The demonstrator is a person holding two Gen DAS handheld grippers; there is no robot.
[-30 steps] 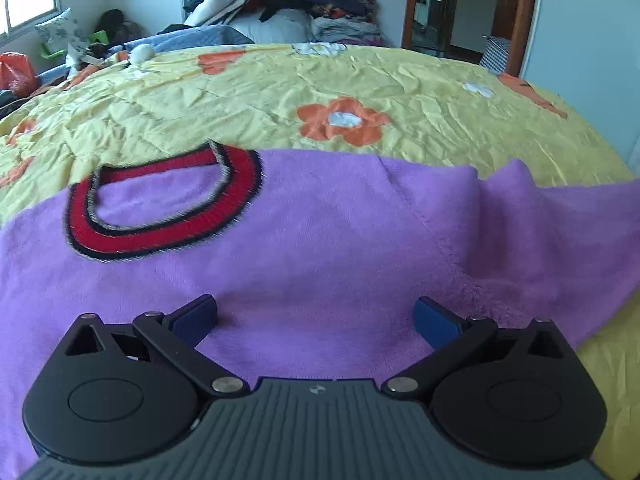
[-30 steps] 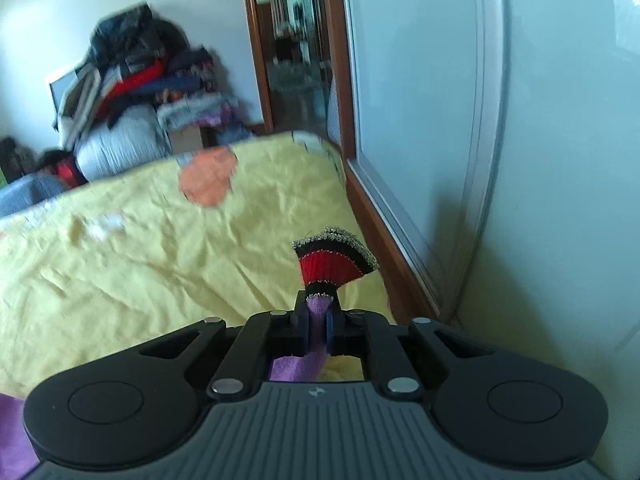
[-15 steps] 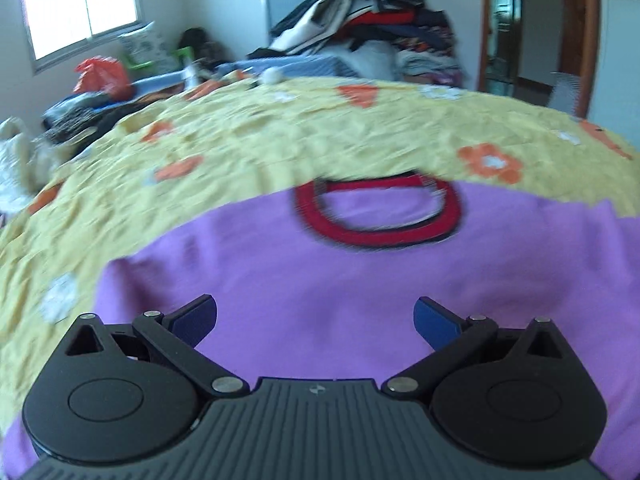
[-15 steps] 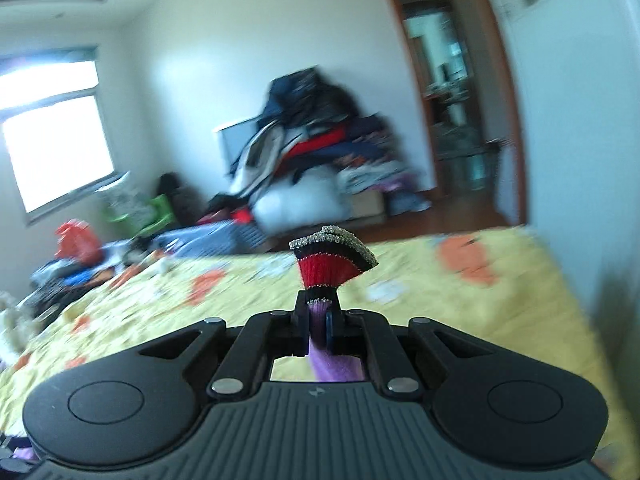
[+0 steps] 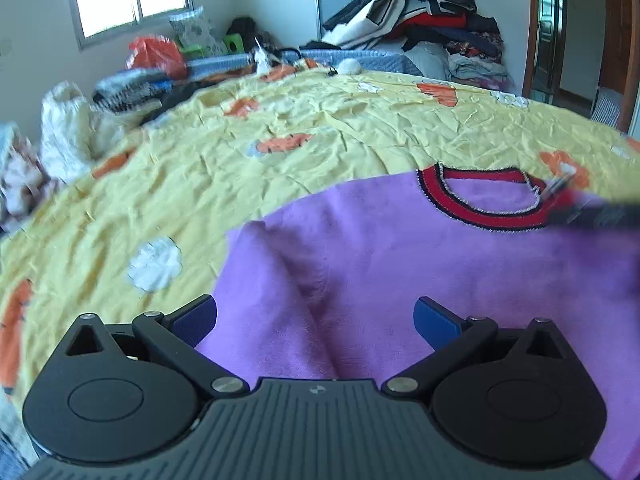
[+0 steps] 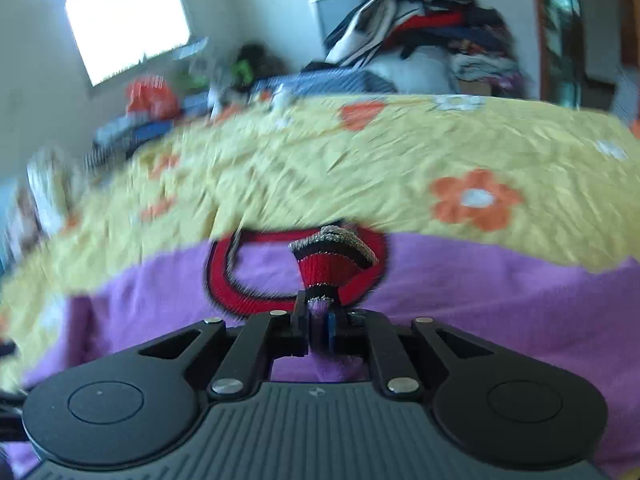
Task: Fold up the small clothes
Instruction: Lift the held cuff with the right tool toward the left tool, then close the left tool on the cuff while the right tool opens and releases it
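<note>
Both grippers (image 5: 315,320) (image 6: 318,330) angled downward over sweater (image 5: 400,264)

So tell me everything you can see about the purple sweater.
The purple sweater is soft-looking knit with a red collar edged in black and silver. It lies spread on the yellow flowered bedsheet, rumpled near the front. Its sleeve cuff sits between the right gripper's opening jaws, over the collar.

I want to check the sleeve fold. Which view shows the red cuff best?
The right wrist view: the red cuff fans out just beyond the right gripper, whose jaws are opening around the sleeve. The left wrist view shows it only as a blur beside the collar.
</note>
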